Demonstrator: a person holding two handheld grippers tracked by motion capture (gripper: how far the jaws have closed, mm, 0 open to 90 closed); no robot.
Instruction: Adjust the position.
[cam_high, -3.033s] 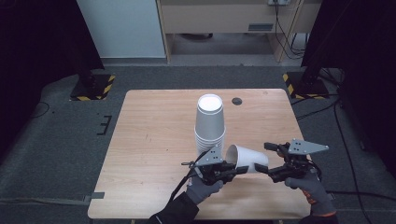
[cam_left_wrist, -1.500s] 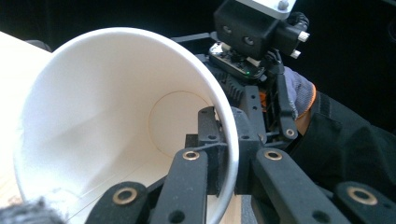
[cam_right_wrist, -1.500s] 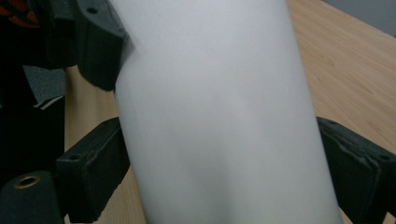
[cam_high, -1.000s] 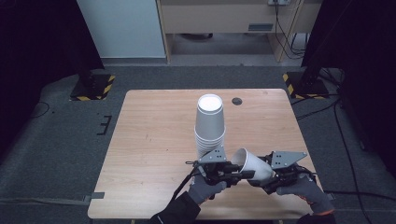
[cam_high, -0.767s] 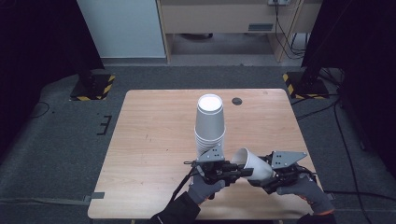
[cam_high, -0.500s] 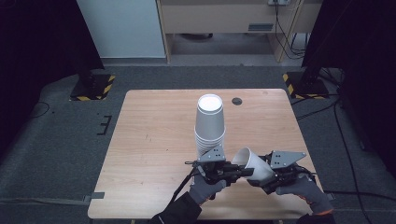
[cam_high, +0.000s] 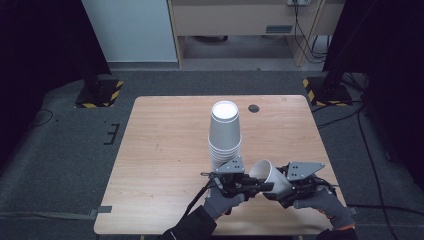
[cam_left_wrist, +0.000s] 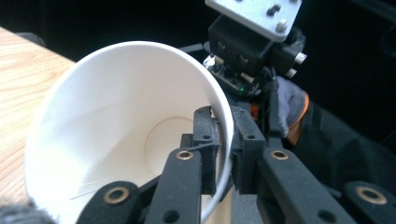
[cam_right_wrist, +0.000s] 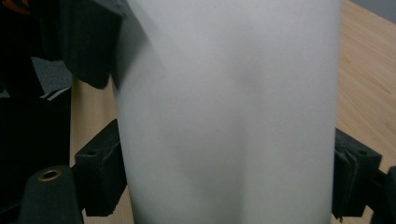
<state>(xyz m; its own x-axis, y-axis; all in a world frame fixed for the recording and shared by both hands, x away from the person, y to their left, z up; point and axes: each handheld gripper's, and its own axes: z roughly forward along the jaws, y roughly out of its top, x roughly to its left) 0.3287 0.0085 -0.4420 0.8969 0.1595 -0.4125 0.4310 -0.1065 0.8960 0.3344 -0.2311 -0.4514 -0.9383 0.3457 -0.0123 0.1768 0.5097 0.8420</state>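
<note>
On the left, our left gripper has its jaws pinched on the rim wall of the white paper cup, one jaw inside, one outside; they've just eased open a bit w/ the wall still between them. The cup hangs tilted over the desk front edge, just right of the cup stack. Right gripper jaws clamp the cup's body from both sides; pulling vs. each other could crease or tear the thin rim, or the weak pinch slips.
</note>
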